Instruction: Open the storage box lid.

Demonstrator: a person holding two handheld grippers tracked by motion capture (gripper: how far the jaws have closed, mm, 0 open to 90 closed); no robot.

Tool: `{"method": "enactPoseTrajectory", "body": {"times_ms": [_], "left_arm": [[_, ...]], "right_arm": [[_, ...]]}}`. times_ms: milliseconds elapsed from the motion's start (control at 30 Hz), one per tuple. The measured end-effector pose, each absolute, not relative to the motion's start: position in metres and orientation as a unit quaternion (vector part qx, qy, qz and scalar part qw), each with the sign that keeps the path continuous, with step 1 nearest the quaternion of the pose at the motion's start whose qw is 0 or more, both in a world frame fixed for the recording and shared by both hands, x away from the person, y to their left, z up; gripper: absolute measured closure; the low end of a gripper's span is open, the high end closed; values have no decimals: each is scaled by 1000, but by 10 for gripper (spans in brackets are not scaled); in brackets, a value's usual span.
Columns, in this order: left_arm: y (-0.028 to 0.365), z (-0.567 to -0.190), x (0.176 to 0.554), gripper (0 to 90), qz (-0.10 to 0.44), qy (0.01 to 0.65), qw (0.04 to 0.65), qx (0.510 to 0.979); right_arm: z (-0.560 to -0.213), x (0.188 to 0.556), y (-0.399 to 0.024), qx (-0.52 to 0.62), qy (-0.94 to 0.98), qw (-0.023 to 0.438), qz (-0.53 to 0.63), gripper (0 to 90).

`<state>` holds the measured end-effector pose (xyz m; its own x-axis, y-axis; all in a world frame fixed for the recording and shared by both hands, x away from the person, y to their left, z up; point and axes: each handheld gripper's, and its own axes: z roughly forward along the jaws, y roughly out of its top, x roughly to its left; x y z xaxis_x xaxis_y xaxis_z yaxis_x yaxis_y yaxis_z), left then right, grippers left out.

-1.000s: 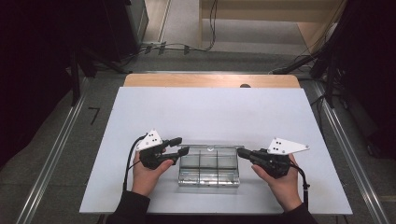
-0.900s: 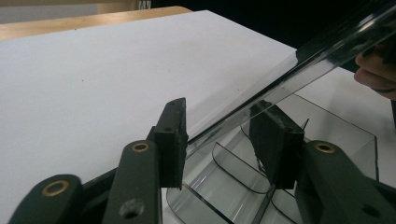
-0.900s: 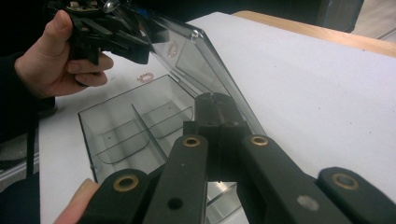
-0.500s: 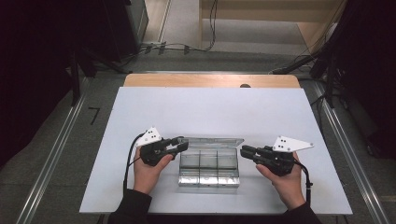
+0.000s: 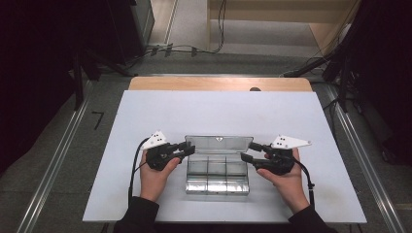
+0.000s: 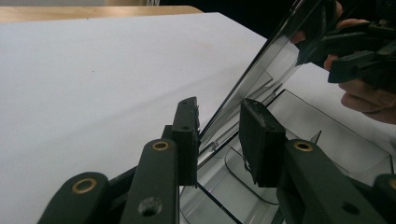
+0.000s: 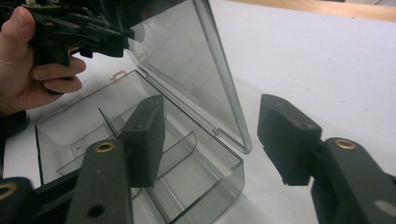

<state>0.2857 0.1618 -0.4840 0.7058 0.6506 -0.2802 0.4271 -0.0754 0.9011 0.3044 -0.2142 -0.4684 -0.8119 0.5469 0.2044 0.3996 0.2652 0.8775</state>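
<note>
1. A clear plastic box [image 5: 217, 177] sat on the near middle of the counter [image 5: 218, 111], between the two hands. It was transparent and rectangular, its base split by thin clear dividers into several compartments, all of them bare as far as could be seen.
2. Its hinged lid [image 5: 218, 144] stood raised at the far edge of the base, tilted up and back; in the right gripper view the lid [image 7: 187, 56] leaned away from the open base [image 7: 140, 154].
3. The left tongs [image 5: 188, 147] were at the lid's left end. In the left gripper view the lid edge [image 6: 243, 93] ran between the two pads; the jaws had just been closing, with a gap still showing on one side, so no clamp was confirmed.
4. The right tongs [image 5: 248, 151] were at the lid's right end, jaws spread and just been opening, one jaw over the base and the other outside the lid's corner, pressing on nothing.
5. The counter was a white sheet over a wooden top [image 5: 218, 83].
6. Beyond lay a grey floor [image 5: 233, 58] with cables [image 5: 184, 48] and dark surroundings.
</note>
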Motion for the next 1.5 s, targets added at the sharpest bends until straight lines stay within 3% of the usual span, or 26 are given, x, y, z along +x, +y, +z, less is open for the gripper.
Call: {"method": "enactPoseTrajectory", "body": {"times_ms": [367, 667, 1167, 1500], "left_arm": [[162, -486, 288, 680, 93, 378, 572, 722], [162, -488, 288, 771, 85, 386, 569, 721], [161, -492, 293, 801, 73, 417, 564, 709], [159, -496, 297, 756, 60, 438, 558, 702]], "right_arm": [[-477, 313, -211, 319, 784, 77, 527, 690], [-479, 314, -213, 327, 779, 78, 529, 784], [-486, 318, -213, 366, 761, 63, 532, 787], [-491, 321, -210, 382, 751, 63, 534, 748]]}}
